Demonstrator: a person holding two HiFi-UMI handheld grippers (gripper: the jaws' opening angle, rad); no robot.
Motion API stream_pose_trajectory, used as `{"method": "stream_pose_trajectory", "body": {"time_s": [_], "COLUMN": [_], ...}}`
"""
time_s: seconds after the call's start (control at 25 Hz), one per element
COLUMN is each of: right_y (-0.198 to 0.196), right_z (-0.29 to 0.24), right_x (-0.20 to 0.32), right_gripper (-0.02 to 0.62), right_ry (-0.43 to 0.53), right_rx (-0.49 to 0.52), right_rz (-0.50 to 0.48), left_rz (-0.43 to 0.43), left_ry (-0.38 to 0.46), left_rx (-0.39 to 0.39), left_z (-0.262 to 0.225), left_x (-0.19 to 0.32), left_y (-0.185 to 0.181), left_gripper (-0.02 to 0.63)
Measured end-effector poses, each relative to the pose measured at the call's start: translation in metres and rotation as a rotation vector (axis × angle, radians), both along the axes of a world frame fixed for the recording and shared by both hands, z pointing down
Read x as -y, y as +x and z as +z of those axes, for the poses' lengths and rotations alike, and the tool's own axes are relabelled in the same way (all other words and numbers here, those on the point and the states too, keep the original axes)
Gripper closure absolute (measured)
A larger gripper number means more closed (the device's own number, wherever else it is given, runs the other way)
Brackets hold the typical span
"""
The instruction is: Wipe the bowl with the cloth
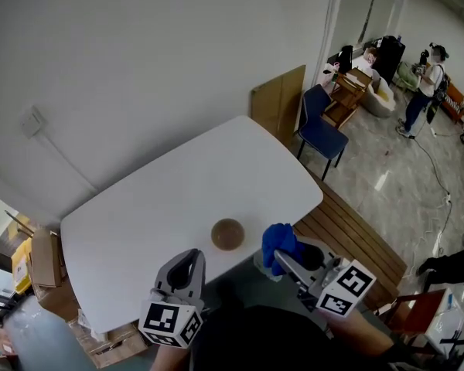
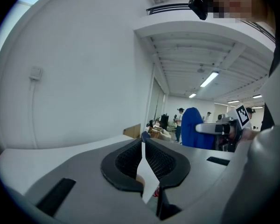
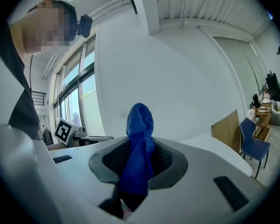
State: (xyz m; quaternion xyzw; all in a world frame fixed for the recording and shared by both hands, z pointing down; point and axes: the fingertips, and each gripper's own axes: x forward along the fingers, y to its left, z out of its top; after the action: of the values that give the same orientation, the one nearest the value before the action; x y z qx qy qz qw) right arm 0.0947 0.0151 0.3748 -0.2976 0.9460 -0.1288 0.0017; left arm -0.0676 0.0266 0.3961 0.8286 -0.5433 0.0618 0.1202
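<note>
Holding the blue cloth (image 1: pixel 278 240) pinched in its jaws, the right tool (image 1: pixel 288 263) hovers near the brown bowl (image 1: pixel 227 234) on the white surface (image 1: pixel 162 207); the left tool (image 1: pixel 187 267) is closed and empty.

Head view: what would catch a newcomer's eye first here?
The bright blue cloth stands out most, bunched up in the jaws of the right gripper at the near edge of the white table. Just left of it, a small brown bowl sits alone on the table. The left gripper hovers close by with its jaws shut and empty.
</note>
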Motion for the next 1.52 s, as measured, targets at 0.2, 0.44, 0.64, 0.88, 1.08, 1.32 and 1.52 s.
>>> {"method": "stream_pose_trajectory", "body": {"time_s": [0.2,0.44,0.64,0.88,1.08,1.32,1.52], "right_y": [-0.034,-0.068,-0.082,-0.079,-0.086,-0.099,-0.108], "right_z": [-0.002,0.000,0.017,0.047,0.071,0.107,0.149], "right_x": [0.044,0.074,0.082,0.091,0.093,0.090,0.090], "right_gripper": [0.502,0.502,0.502,0.502,0.502,0.502,0.503], "right_ry": [-0.012,-0.029,-0.079,-0.136,-0.193,-0.246,-0.295], "right_rx": [-0.015,-0.023,-0.060,-0.122,-0.132,-0.165,-0.209], "right_rz": [0.013,0.025,-0.005,-0.061,-0.122,-0.184,-0.198], "left_rz": [0.058,0.065,0.085,0.065,0.077,0.083,0.111], "left_ry": [-0.009,-0.021,-0.059,-0.141,-0.204,-0.278,-0.346], "left_rx": [-0.002,0.014,0.023,-0.008,0.015,0.024,0.018], "left_z": [0.001,0.005,0.016,0.043,0.070,0.107,0.146], "left_x": [0.042,0.079,0.096,0.108,0.110,0.112,0.107], "left_y": [-0.021,-0.060,-0.066,-0.051,-0.038,-0.031,-0.025], "left_gripper": [0.574,0.574,0.574,0.574,0.572,0.571,0.558]}}
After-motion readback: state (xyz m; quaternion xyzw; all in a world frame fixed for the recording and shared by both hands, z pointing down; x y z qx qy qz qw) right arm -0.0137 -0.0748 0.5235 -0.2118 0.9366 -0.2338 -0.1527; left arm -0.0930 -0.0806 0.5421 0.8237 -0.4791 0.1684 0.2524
